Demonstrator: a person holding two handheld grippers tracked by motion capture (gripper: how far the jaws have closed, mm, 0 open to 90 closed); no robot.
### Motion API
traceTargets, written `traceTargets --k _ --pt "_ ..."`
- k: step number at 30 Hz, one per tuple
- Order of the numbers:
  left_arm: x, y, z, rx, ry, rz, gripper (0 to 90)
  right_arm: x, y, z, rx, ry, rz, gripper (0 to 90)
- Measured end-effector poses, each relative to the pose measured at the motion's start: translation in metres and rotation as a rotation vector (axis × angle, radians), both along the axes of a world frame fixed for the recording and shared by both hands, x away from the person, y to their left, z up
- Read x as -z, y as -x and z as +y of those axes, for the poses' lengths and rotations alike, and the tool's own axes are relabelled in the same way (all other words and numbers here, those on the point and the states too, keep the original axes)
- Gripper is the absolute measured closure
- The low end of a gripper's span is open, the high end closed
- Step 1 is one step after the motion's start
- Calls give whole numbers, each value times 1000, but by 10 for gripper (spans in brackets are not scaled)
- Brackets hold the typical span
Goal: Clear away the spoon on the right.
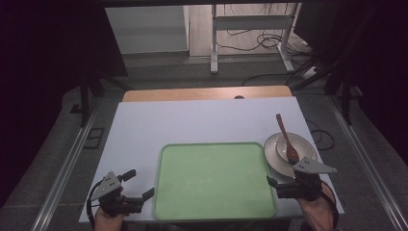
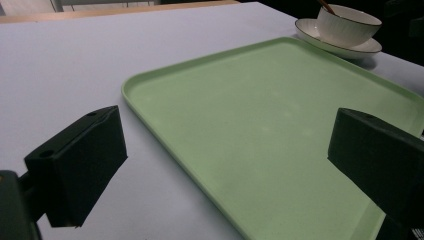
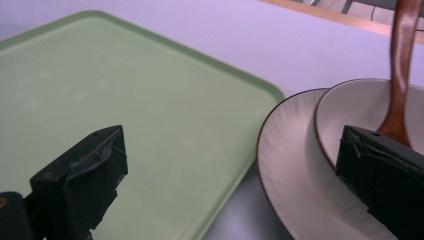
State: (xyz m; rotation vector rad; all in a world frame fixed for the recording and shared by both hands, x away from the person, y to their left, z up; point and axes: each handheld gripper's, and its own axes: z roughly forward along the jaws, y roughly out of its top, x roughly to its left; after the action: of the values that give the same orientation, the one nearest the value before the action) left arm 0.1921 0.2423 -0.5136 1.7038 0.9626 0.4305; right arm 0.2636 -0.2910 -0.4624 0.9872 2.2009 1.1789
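An empty light-green tray (image 1: 214, 180) (image 2: 280, 140) (image 3: 110, 90) lies on the white table near its front edge. To its right a white plate (image 1: 271, 151) (image 3: 290, 150) carries a white bowl (image 1: 299, 144) (image 2: 347, 25) (image 3: 360, 112). A brown wooden spoon (image 1: 286, 137) (image 3: 400, 75) leans in the bowl, handle pointing away. My left gripper (image 1: 140, 184) (image 2: 227, 165) is open at the tray's left front corner, empty. My right gripper (image 1: 279, 179) (image 3: 230, 175) is open over the tray's right edge and the plate's near rim, holding nothing.
The white table (image 1: 192, 120) ends at a wooden strip (image 1: 207, 93) along its far edge. Beyond it a metal frame (image 1: 250, 33) and cables (image 1: 269, 41) sit on the floor. Metal rails (image 1: 67, 168) run along both sides of the table.
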Motion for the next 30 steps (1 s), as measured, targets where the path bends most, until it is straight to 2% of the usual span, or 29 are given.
traceTargets --k 4,9,15,18,23,26,30 --pt "0 0 2 -6 22 1 20 -5 -5 -5 14 -33 7 2" --pt "0 -1 3 -5 46 10 22 -7 -8 -8 25 -39 5 2" --pt "1 -2 4 12 66 47 37 -8 -14 -10 37 -35 8 0" --pt "1 -2 3 10 58 43 38 -10 -17 -11 45 -51 22 0" --pt "1 -2 4 2 61 41 33 -13 -21 -11 53 -33 18 0" --pt "-1 -1 3 -2 56 30 28 -14 -25 -12 51 -37 29 0" --pt "-2 0 3 2 71 13 8 -17 -30 -13 67 -30 36 0"
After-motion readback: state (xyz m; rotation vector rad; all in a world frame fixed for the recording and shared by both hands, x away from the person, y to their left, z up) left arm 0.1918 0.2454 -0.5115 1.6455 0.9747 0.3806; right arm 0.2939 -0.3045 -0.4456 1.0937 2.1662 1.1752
